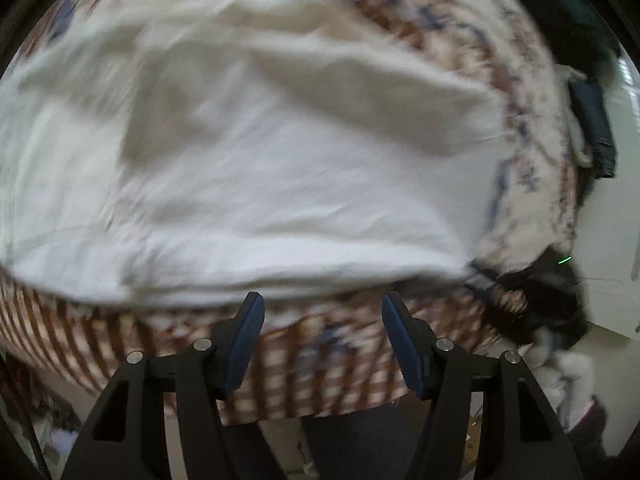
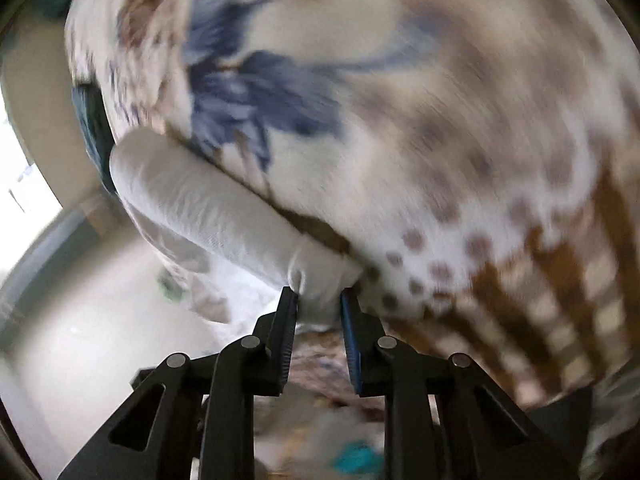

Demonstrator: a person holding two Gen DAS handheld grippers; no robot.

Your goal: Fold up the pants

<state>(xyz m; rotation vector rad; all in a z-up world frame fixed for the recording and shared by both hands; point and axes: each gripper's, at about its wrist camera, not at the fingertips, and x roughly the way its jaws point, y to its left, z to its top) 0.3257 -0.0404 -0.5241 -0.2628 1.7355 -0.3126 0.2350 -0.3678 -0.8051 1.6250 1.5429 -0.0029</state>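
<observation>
Left wrist view, pants: the white pants lie spread on the patterned bedspread, ahead of and above the left gripper as the camera sees them. They look partly folded, with one layer lapped over another.

Left wrist view, long axis: the garment's length runs across the gripper's line of sight, from its left to its right. The near folded edge lies just beyond the fingertips. Which end is the waist I cannot tell through the blur.

Left wrist view, gripper: jaws stand spread, nothing between them. Only the striped border of the bedspread shows in the gap. My judgement is that this hand stands clear so the cloth stays flat while the other hand works.

Right wrist view, pants: a rolled or doubled white edge of the garment runs from the right gripper up and away to its left, lying against the bedspread.

Right wrist view, gripper: fingers are drawn close together and pinch the near end of that white fold. The cloth bulges between the pads.

Right wrist view, purpose: the end grip probably lets the hand carry that edge over for the next fold.

Right wrist view, caution: heavy blur hides how deep the cloth sits in the pinch.
</observation>
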